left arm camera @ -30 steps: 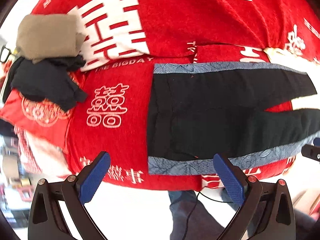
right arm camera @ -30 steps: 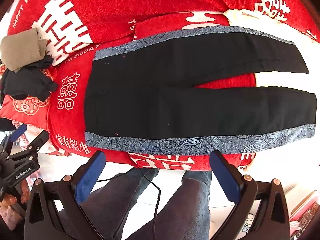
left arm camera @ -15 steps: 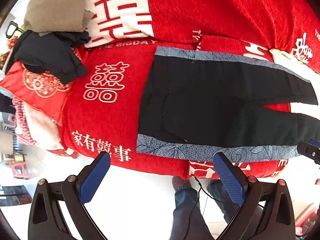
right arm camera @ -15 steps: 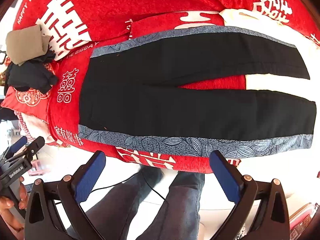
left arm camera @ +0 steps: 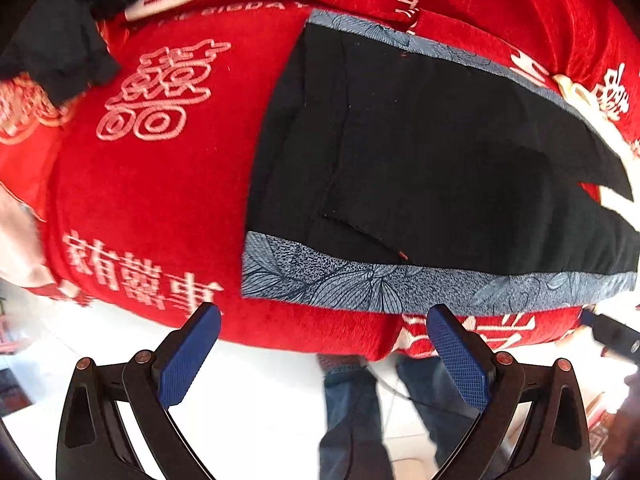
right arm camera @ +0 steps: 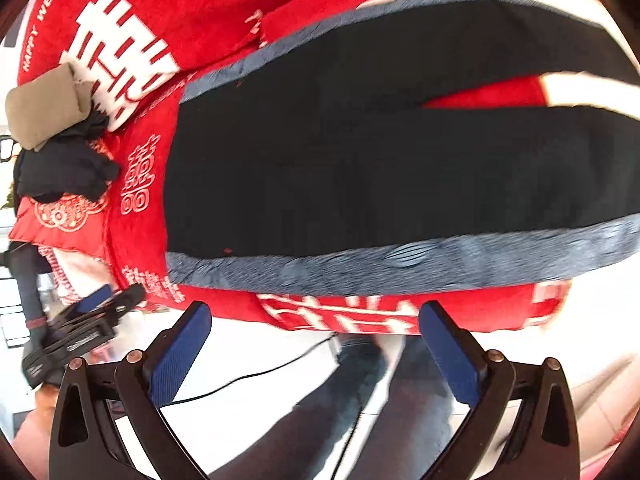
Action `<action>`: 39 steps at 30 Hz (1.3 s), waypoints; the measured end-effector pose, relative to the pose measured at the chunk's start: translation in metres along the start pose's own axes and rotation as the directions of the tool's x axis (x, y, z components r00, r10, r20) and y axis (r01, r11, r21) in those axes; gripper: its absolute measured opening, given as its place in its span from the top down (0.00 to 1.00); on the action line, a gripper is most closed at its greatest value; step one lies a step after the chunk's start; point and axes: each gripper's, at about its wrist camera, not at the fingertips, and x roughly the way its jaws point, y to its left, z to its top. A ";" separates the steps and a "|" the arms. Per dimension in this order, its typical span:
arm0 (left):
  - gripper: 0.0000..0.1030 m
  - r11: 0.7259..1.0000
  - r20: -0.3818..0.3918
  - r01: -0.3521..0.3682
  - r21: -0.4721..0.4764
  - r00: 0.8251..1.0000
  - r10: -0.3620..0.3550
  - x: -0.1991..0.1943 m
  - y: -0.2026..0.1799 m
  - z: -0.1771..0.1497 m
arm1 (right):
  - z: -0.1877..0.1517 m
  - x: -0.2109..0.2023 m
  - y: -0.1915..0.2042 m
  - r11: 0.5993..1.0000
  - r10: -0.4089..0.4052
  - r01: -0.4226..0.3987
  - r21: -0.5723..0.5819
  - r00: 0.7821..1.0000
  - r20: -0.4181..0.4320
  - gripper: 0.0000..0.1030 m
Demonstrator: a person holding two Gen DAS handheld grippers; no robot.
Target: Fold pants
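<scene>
Black pants point(left arm camera: 432, 160) with grey patterned side stripes lie flat on a red cloth, waist to the left and legs running right. The near stripe point(left arm camera: 400, 284) runs along the table's front edge. My left gripper point(left arm camera: 324, 320) hangs open just short of the waist's near corner, nothing between its blue pads. In the right wrist view the pants point(right arm camera: 380, 168) fill the middle, the two legs parting at the right. My right gripper point(right arm camera: 316, 314) is open below the near stripe point(right arm camera: 400, 268), off the table's edge. The left gripper point(right arm camera: 96, 312) also shows at lower left there.
A red cloth with white characters point(left arm camera: 160, 184) covers the table. A folded tan garment point(right arm camera: 44, 108) sits on a dark crumpled garment point(right arm camera: 64, 168) at the far left. A person's legs in dark trousers point(right arm camera: 340, 412) and a black cable point(right arm camera: 256, 376) are below the table edge.
Both grippers have moved closer to the pants and the table's front edge, so the cloth fills more of each view. Both stay open. The pants have not moved.
</scene>
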 end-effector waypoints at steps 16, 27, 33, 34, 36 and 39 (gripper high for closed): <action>0.13 0.882 0.066 0.368 -0.296 0.929 -0.365 0.076 0.050 -0.022 | -0.030 0.169 -0.005 0.873 0.454 -0.439 0.212 0.890 -0.031 0.39; 0.27 0.777 0.116 0.490 -0.396 0.866 -0.487 0.096 0.025 0.000 | -0.022 0.149 0.012 0.830 0.528 -0.526 0.186 0.848 0.046 0.94; 0.70 0.852 0.090 0.411 -0.325 0.910 -0.405 0.095 0.022 -0.001 | -0.035 0.142 0.009 0.876 0.476 -0.470 0.109 0.878 -0.042 0.94; 0.70 0.842 0.083 0.424 -0.334 0.903 -0.422 0.097 0.025 -0.002 | -0.034 0.138 -0.001 0.888 0.452 -0.446 0.116 0.892 -0.027 0.92; 0.70 0.842 0.078 0.428 -0.329 0.900 -0.428 0.097 0.027 -0.001 | -0.035 0.123 -0.032 0.899 0.407 -0.406 0.164 0.913 0.027 0.76; 0.70 0.869 0.071 0.409 -0.279 0.911 -0.406 0.092 0.020 0.000 | -0.043 0.101 -0.082 0.888 0.358 -0.379 0.260 0.925 0.125 0.49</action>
